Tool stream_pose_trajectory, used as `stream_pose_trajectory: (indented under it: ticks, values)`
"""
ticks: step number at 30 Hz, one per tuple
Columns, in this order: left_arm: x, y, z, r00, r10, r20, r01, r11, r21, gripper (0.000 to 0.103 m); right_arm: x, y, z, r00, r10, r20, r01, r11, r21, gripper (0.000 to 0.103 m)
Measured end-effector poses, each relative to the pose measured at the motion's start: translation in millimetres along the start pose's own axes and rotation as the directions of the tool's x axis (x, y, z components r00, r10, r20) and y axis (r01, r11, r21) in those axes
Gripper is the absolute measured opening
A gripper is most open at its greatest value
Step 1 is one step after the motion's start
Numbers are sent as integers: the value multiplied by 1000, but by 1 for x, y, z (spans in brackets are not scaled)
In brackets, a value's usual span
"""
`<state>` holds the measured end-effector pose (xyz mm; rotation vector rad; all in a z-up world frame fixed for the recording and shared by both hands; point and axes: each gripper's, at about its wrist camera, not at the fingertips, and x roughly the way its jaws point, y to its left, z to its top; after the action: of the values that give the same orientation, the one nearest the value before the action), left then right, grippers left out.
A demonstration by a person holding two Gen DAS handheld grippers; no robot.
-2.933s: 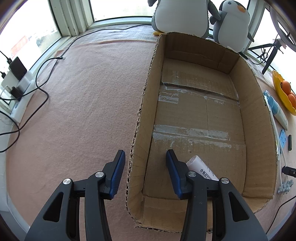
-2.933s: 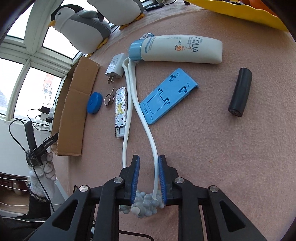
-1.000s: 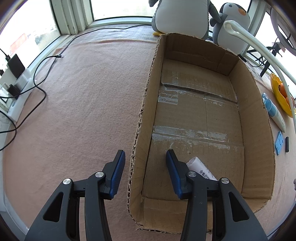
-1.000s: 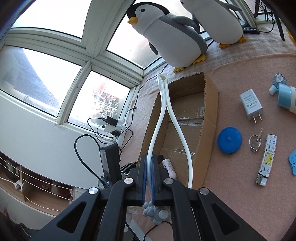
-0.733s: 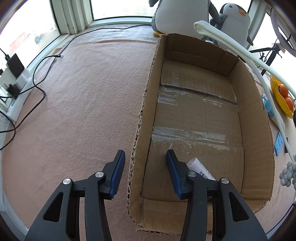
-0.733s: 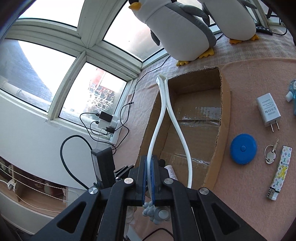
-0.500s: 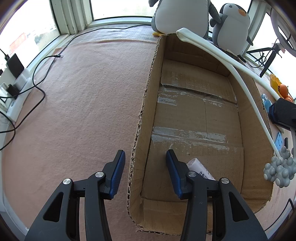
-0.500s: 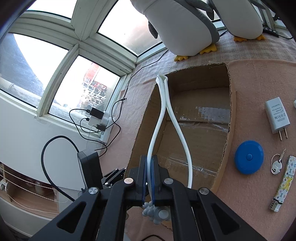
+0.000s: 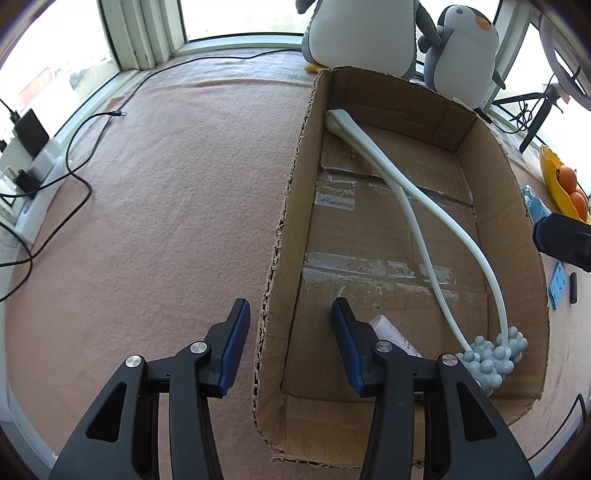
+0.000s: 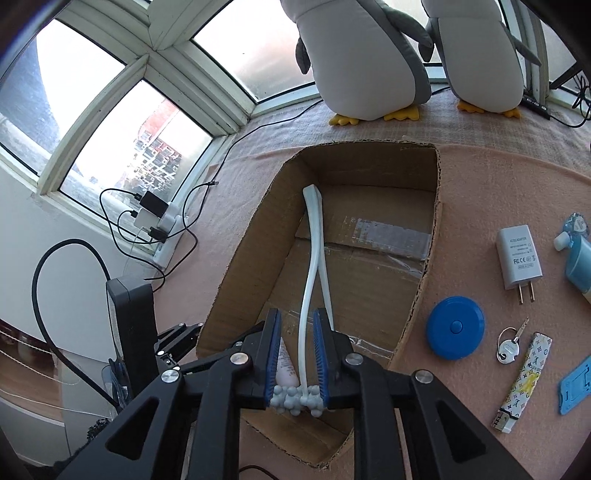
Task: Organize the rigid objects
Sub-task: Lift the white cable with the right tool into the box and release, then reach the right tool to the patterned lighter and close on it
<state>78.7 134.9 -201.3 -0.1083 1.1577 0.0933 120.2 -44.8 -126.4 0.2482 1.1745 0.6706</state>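
Observation:
A white two-armed massager (image 9: 413, 218) with grey knobbed heads (image 9: 491, 358) lies inside the open cardboard box (image 9: 291, 206), its joined end at the far left corner. In the right wrist view the massager (image 10: 314, 258) runs between my right gripper's (image 10: 298, 354) parted jaws, which no longer clamp it. A white tube (image 10: 286, 365) lies on the box floor beside it. My left gripper (image 9: 288, 339) is open and empty, straddling the box's (image 10: 424, 266) left wall near its front corner.
On the pink cloth right of the box lie a white charger (image 10: 517, 258), a blue round case (image 10: 455, 328), keys (image 10: 509, 343), a patterned lighter (image 10: 524, 384), a blue stand (image 10: 576, 387) and a sunscreen tube (image 10: 580, 262). Two plush penguins (image 9: 369, 33) stand behind the box. Cables (image 9: 74, 177) lie left.
My right gripper carried the massager from the cloth over the box, lowered it onto the box floor and opened its jaws. The left gripper has not moved.

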Motion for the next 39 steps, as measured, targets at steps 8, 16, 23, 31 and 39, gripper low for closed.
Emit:
stream_pose_trajectory:
  ticks: [8, 16, 23, 31, 39]
  values:
    - [0, 0, 0, 1000, 2, 0, -2, 1000, 2, 45, -29, -13, -8, 998, -32, 53, 31, 999, 14, 16]
    - [0, 0, 0, 1000, 3, -1, -3, 1000, 3, 45, -73, -45, -22, 986, -112, 120, 106, 993, 52, 23]
    - [0, 0, 1, 1000, 4, 0, -4, 1000, 4, 45, -109, -86, -35, 966, -206, 156, 188, 974, 123, 31]
    - [0, 1, 1, 1000, 8, 1, -8, 1000, 8, 45, -108, -122, -46, 952, -288, 103, 264, 945, 195, 34]
    - [0, 0, 0, 1000, 5, 0, -6, 1000, 6, 45, -75, -120, -53, 935, -354, 19, 347, 926, 145, 34]
